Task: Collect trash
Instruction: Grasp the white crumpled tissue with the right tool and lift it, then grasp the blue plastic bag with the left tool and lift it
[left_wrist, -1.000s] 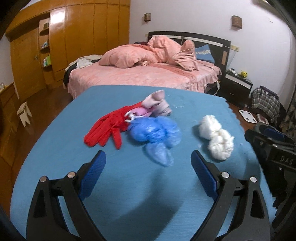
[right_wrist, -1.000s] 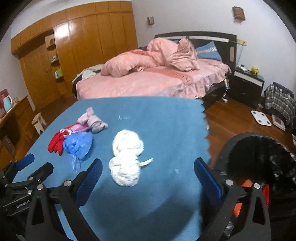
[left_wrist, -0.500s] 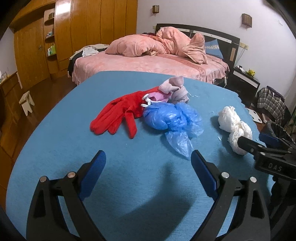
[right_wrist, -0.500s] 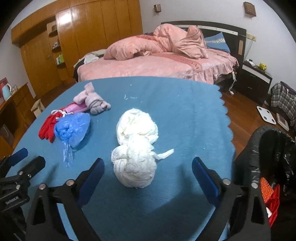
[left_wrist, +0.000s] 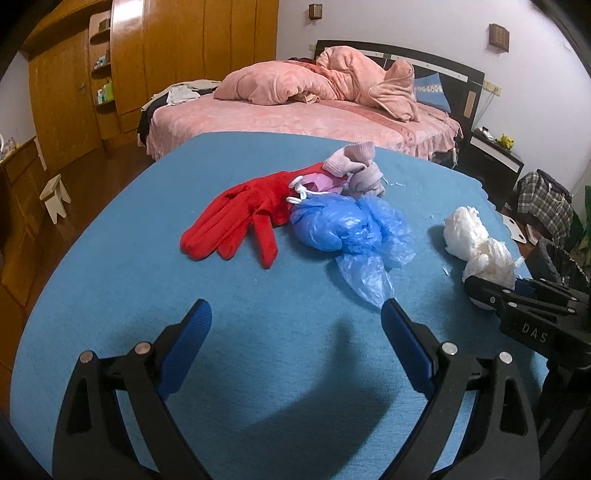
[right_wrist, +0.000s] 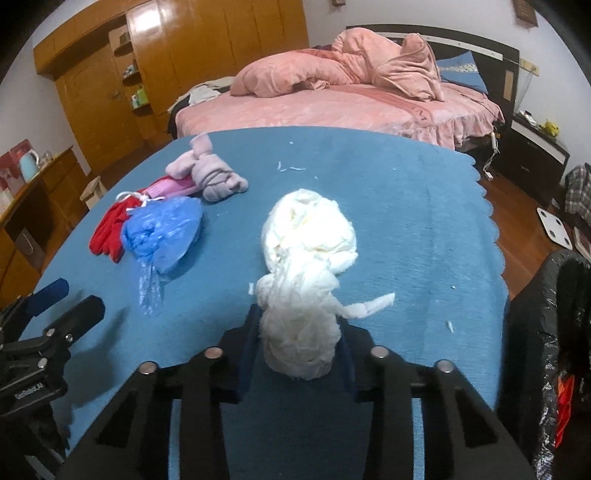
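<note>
Right wrist view had the right gripper (right_wrist: 301, 343) clamped on the near lump of a white crumpled tissue wad (right_wrist: 306, 280), which lay toward the right edge of the blue table (right_wrist: 406, 221). Beyond that edge stood a black-lined trash bin (right_wrist: 554, 314). Left wrist view showed the left gripper (left_wrist: 295, 325) with its jaws wide apart above the near part of the table, its right finger just short of a crumpled blue plastic bag (left_wrist: 351, 229). Beside the bag lay a red glove (left_wrist: 240, 218), with pale pink socks (left_wrist: 354, 170) farther back.
</note>
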